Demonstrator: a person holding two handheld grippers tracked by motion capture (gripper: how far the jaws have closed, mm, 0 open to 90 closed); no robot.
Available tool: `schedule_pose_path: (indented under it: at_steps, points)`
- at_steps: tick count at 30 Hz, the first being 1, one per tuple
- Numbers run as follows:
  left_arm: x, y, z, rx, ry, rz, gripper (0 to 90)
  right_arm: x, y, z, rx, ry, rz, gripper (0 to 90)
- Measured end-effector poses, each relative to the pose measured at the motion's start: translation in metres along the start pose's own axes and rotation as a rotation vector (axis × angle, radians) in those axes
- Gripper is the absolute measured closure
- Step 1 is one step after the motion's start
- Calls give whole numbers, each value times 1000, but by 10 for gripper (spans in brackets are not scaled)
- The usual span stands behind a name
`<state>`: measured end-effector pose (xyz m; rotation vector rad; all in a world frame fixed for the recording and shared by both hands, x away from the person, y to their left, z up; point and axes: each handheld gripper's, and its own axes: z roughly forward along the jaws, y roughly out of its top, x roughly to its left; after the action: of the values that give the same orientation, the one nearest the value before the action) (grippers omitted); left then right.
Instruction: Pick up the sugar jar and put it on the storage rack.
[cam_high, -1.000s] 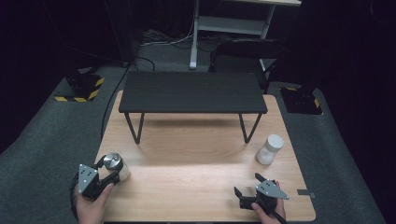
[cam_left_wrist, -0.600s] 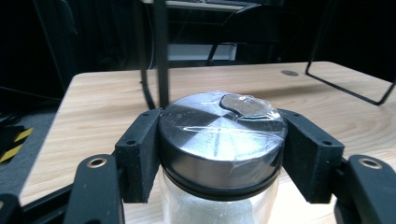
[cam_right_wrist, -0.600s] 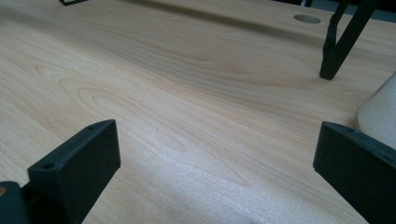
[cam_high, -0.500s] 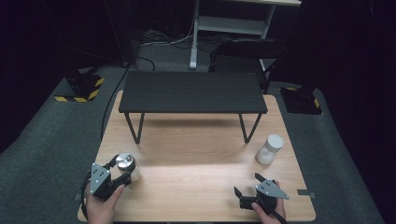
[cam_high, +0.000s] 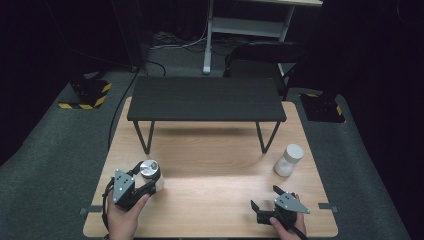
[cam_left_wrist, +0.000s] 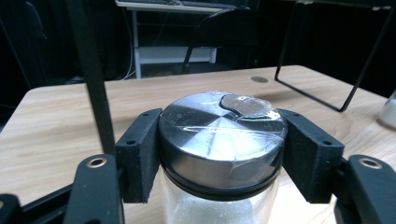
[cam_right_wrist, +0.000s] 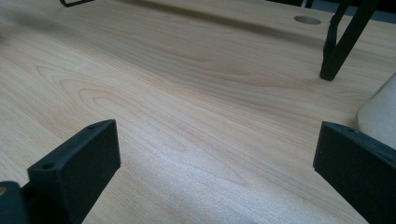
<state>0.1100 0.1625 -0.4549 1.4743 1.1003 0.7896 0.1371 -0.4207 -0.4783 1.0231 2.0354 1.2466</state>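
A glass jar with a shiny metal lid (cam_high: 149, 170) (cam_left_wrist: 222, 140) holds white powder and sits at the front left of the wooden table (cam_high: 215, 165). My left gripper (cam_high: 142, 182) (cam_left_wrist: 222, 149) is shut on the jar just under its lid, one jaw on each side. A white plastic bottle (cam_high: 289, 160) (cam_right_wrist: 380, 114) stands upright at the right. My right gripper (cam_high: 265, 200) (cam_right_wrist: 215, 172) rests low near the front right edge, open, with bare table between its jaws. The white bottle is beyond its right jaw.
A low black bench-like shelf on thin metal legs (cam_high: 206, 99) spans the far half of the table; one leg (cam_right_wrist: 338, 46) stands ahead of my right gripper. Dark floor, a chair and a desk frame lie behind the table.
My left gripper has carried the jar to the right and a little farther onto the table. The right gripper and the white bottle have stayed put.
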Motion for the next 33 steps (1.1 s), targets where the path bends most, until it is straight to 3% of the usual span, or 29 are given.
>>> schedule_pose_path:
  at_steps: [10,33]
  points:
    - [-16,25,16,-25,-31,15,348,1,0,0,-1,0,-5,1]
    - [-36,62,41,-34,-55,61,349,-1,0,0,-2,5,-3,1]
